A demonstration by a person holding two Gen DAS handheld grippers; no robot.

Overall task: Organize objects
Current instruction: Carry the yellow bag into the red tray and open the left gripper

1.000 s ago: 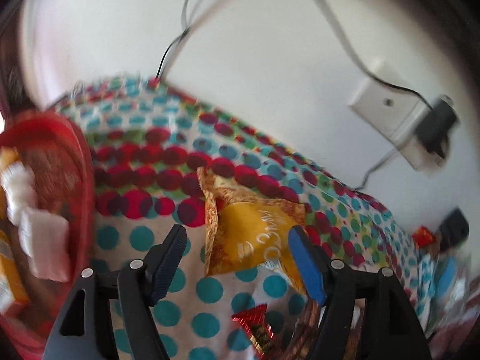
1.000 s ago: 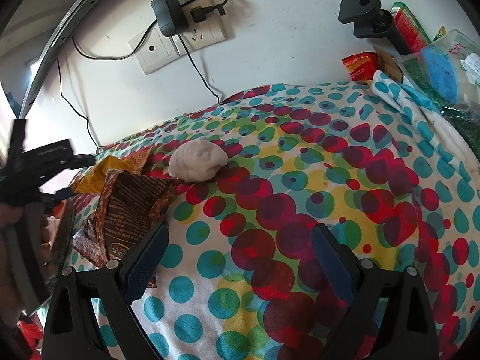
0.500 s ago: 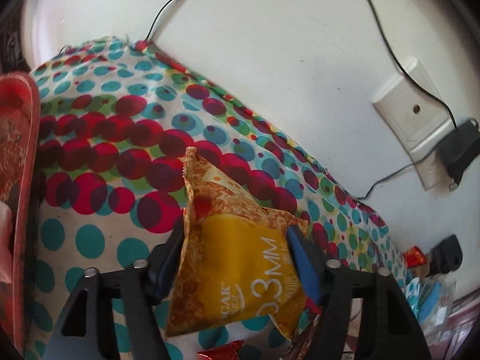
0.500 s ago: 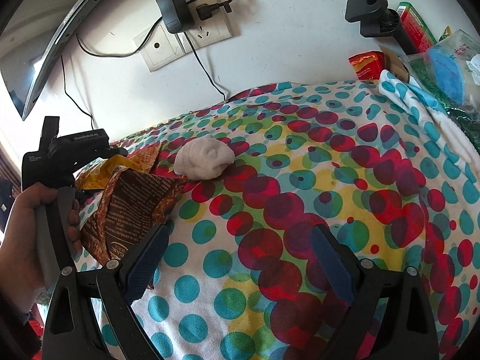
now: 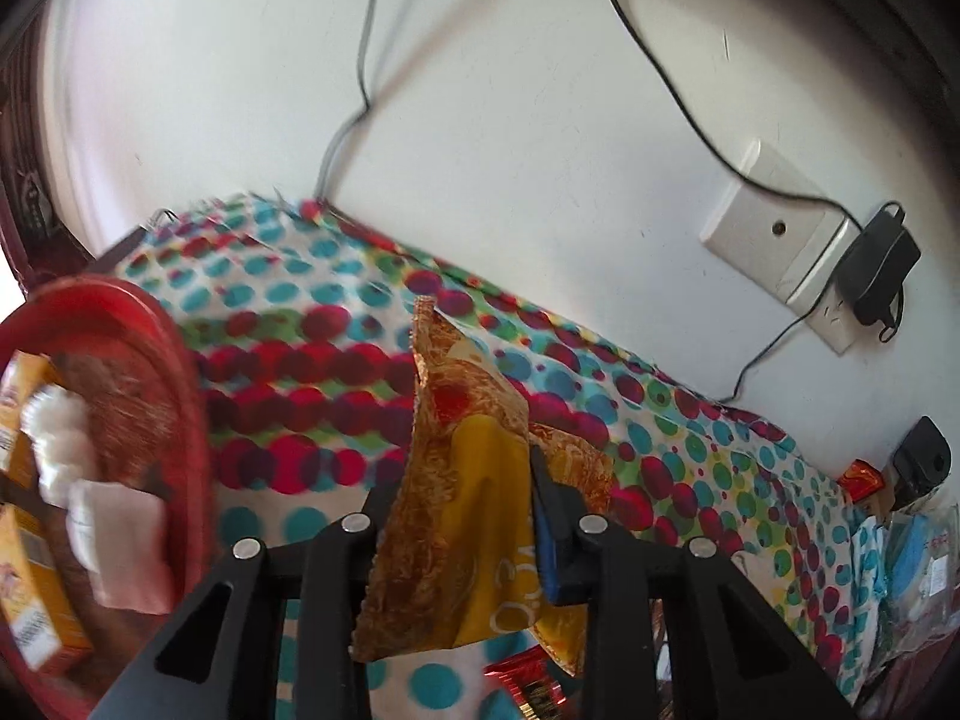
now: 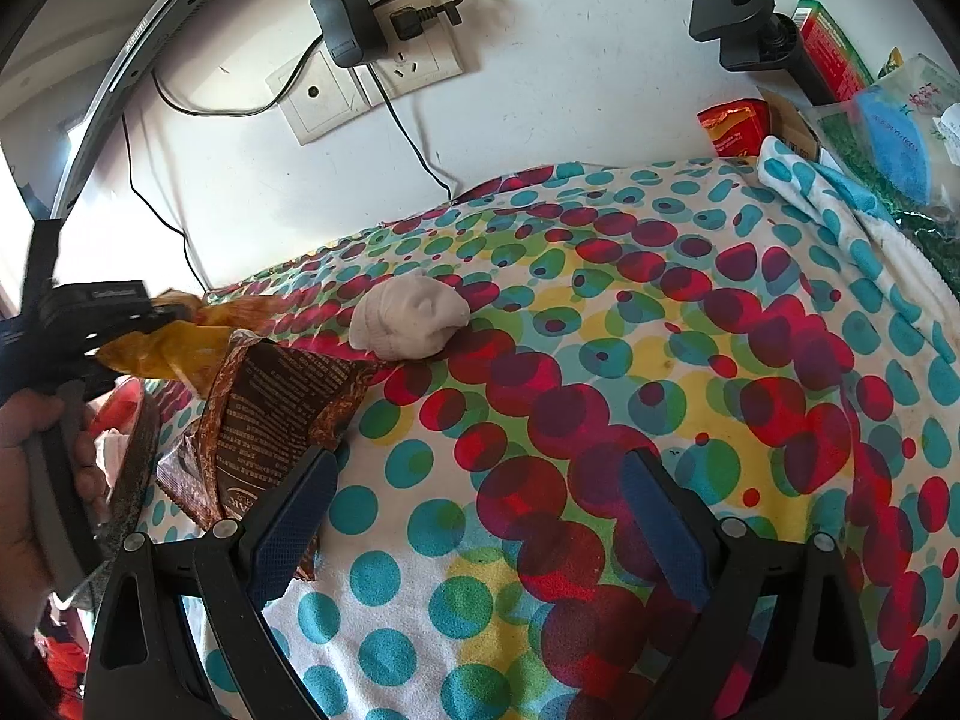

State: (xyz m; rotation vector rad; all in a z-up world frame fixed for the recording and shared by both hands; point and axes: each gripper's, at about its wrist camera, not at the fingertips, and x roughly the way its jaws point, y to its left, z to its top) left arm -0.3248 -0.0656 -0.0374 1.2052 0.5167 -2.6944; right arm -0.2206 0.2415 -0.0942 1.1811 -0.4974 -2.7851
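Note:
A yellow snack packet (image 5: pixel 456 408) stands upright between the pads of my left gripper (image 5: pixel 462 492). The jaws are closing and squeeze it, and it hangs clear of the dotted tablecloth (image 5: pixel 336 360). From the right wrist view, the left gripper (image 6: pixel 90 324) holds the yellow packet (image 6: pixel 174 342) at the far left, with a person's hand (image 6: pixel 24 480) on its handle. My right gripper (image 6: pixel 477 468) is open over the cloth with nothing between its fingers. A brown snack packet (image 6: pixel 282 396) lies by its left finger, with a white lump (image 6: pixel 411 315) beyond it.
A red basket (image 5: pixel 186 372) at the left holds yellow boxes (image 5: pixel 30 588) and white packets (image 5: pixel 120 540). A small red wrapper (image 5: pixel 528 684) lies below the left gripper. Wall sockets (image 6: pixel 372 78) with a charger and cables line the wall. A black clamp (image 6: pixel 738 18) and bags crowd the right.
The left gripper has closed on the yellow packet and raised it off the cloth. The red basket has come back into its view at the left. The right gripper has stayed still.

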